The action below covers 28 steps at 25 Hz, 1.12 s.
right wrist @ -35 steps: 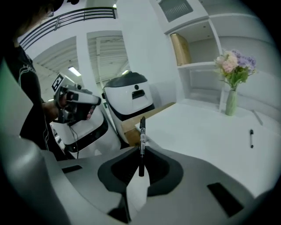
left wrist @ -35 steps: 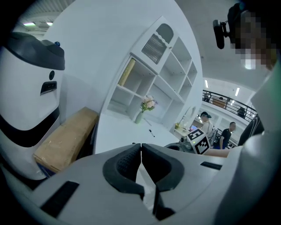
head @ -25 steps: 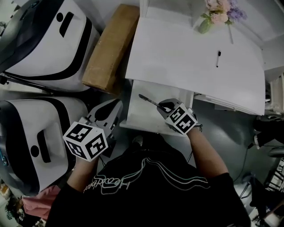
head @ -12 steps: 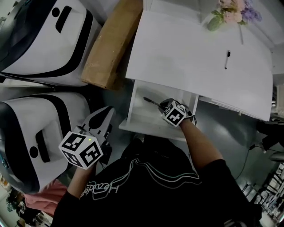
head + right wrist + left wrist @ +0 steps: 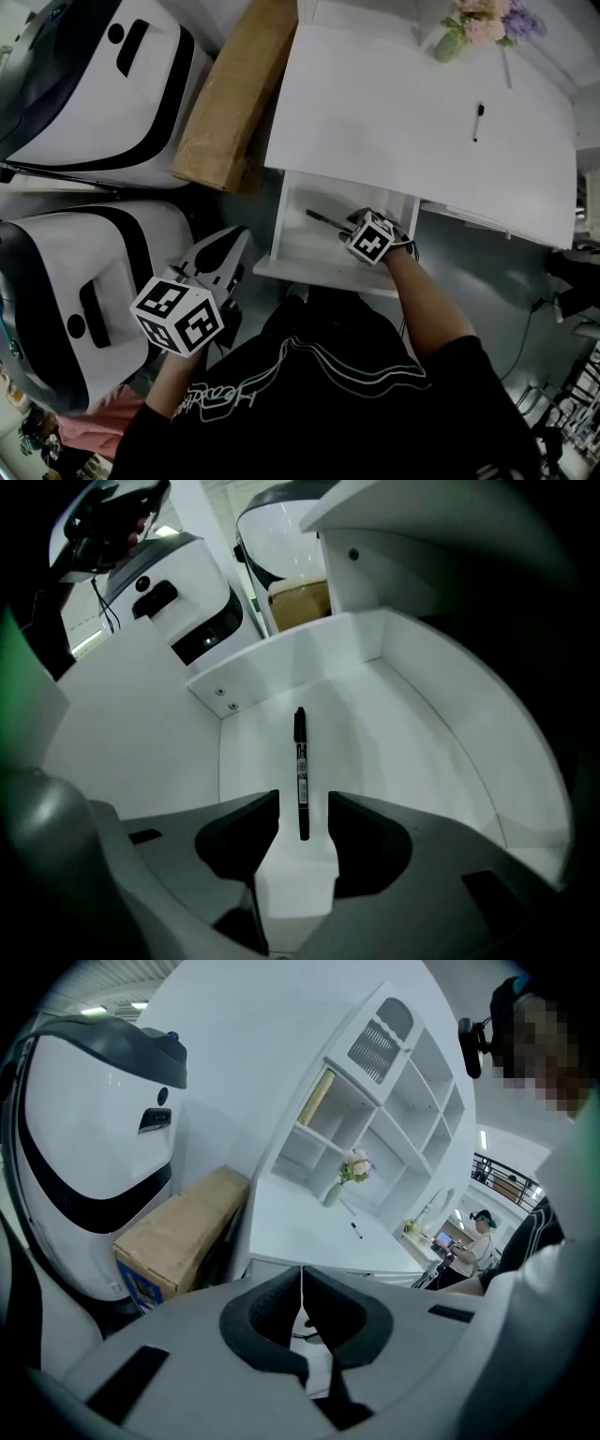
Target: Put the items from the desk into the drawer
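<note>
A black pen (image 5: 300, 771) lies on the floor of the open white drawer (image 5: 394, 724). My right gripper (image 5: 303, 822) points down into the drawer. Its jaws have just been opening; the pen's near end sits between them, clear of both pads. In the head view the same pen (image 5: 323, 218) lies in the drawer (image 5: 298, 246), just left of the right gripper (image 5: 349, 225). A second black pen (image 5: 478, 122) lies on the white desk (image 5: 394, 103). My left gripper (image 5: 225, 248) hangs left of the drawer, shut and holding nothing, its pads touching in the left gripper view (image 5: 302, 1312).
A vase of flowers (image 5: 455, 42) stands at the desk's back edge. A cardboard box (image 5: 230, 94) leans beside the desk's left side. Two large white-and-black machines (image 5: 94, 84) (image 5: 75, 281) fill the left. White shelving (image 5: 375, 1101) rises behind the desk.
My right gripper has sunk into the drawer with the pen, and its jaws have parted, leaving the pen on the drawer floor. The left gripper has hardly moved.
</note>
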Tool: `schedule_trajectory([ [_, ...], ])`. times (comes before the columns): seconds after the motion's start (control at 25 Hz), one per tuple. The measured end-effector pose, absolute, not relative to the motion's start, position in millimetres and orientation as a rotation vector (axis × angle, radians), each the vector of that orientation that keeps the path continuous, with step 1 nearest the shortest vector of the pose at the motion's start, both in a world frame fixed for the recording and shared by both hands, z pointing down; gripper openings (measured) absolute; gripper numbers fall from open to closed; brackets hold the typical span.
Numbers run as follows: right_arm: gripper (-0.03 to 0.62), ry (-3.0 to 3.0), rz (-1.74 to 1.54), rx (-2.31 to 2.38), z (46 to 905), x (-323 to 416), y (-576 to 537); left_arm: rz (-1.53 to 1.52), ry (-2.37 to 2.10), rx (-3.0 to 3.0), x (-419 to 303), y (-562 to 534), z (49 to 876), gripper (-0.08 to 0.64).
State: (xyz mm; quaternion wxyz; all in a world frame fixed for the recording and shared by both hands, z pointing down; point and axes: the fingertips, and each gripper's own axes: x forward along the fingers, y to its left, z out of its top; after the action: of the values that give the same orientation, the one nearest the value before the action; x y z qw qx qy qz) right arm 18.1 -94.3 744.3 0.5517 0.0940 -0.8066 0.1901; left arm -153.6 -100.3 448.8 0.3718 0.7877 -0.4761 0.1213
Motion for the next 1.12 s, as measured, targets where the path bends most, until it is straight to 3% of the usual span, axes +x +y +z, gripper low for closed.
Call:
schedule_trajectory([
  [0.28, 0.173, -2.064, 0.469, 0.428, 651, 25, -97, 0.283, -1.114, 2.089, -129, -95, 438, 0.025],
  [0.52, 0.069, -2.353, 0.735, 0.806, 549, 41, -107, 0.258, -0.988, 2.212, -88, -102, 420, 0.025],
  [0.92, 0.057, -2.429, 0.788, 1.268, 461, 138, -143, 0.293, -0.838, 2.310, -21, -126, 405, 0.025],
  [1.12, 0.060, -2.320, 0.662, 1.466, 452, 191, -193, 0.327, -0.811, 2.322, -7, -142, 411, 0.025],
])
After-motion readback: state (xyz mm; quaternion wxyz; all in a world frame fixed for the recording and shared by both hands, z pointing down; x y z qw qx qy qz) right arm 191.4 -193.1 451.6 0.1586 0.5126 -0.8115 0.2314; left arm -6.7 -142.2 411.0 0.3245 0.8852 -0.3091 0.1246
